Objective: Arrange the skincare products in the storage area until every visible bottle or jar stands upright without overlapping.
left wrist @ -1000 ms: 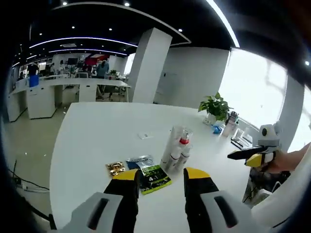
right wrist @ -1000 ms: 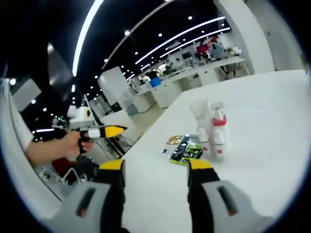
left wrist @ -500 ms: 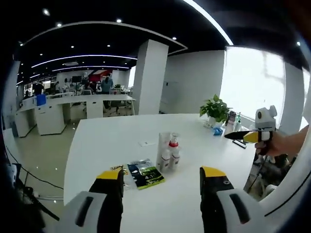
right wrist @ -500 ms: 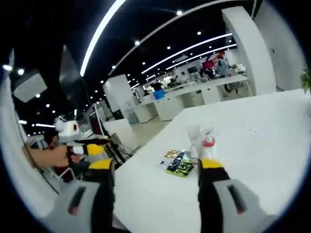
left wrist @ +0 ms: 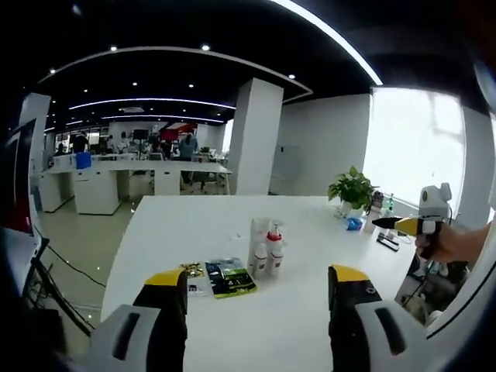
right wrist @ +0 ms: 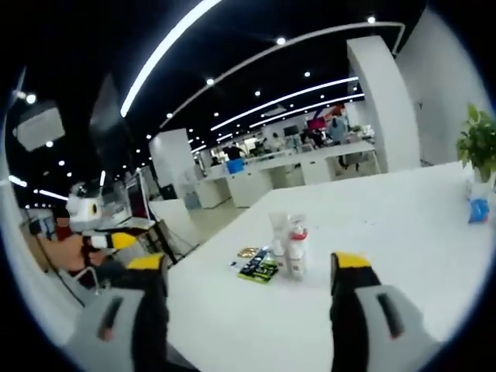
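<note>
While both the left gripper (left wrist: 256, 283) and the right gripper (right wrist: 249, 271) are held with jaws spread wide and nothing between them, the skincare bottles (left wrist: 265, 246) are seen upright, clustered on the white table (left wrist: 310, 225) just beside flat sachets (left wrist: 225, 277).

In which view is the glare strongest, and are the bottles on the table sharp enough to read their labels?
Left gripper view: the window is blown out white; the bottles are small, labels unreadable. Right gripper view: ceiling light strips glare mildly; bottles soft, straight lines bend near the edge.
</note>
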A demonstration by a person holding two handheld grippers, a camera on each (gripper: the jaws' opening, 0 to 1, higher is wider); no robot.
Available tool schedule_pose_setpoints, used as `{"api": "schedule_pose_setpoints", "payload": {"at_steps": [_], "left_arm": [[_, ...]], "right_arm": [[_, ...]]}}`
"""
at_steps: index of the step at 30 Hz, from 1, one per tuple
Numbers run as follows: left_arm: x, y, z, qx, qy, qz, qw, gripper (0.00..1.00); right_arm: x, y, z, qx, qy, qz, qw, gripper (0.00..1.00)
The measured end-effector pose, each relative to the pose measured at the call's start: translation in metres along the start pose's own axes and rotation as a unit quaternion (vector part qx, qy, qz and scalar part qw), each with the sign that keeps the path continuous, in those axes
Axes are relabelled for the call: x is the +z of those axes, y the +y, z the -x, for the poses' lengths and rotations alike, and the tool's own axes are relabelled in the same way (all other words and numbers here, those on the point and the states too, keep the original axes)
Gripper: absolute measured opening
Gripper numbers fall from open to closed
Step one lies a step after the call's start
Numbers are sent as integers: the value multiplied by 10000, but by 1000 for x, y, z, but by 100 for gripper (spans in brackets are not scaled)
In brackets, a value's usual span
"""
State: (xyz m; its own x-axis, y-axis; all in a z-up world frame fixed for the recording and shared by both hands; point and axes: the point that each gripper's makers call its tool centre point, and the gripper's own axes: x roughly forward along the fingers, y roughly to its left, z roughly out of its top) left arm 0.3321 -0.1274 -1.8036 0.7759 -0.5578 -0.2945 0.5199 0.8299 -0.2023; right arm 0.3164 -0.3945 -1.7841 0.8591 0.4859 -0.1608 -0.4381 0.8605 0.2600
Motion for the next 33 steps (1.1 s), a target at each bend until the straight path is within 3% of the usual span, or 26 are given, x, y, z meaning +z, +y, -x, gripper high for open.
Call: {"api": "schedule_pose_setpoints", "payload": {"at_steps": [11,25,33], "left_arm": [[-6,-1,15,251,-280,155,9992,83],[-19,-5,21,403,-449,256,9979,95],[-28,-13,21,379,-493,356,9974,100]], "right_arm": [[-4,7,11,19,-64,312,9995,99],[-18,14,11,159,85,456,9988,99],[-21,33,6,445,-2,416,9981,99]]}}
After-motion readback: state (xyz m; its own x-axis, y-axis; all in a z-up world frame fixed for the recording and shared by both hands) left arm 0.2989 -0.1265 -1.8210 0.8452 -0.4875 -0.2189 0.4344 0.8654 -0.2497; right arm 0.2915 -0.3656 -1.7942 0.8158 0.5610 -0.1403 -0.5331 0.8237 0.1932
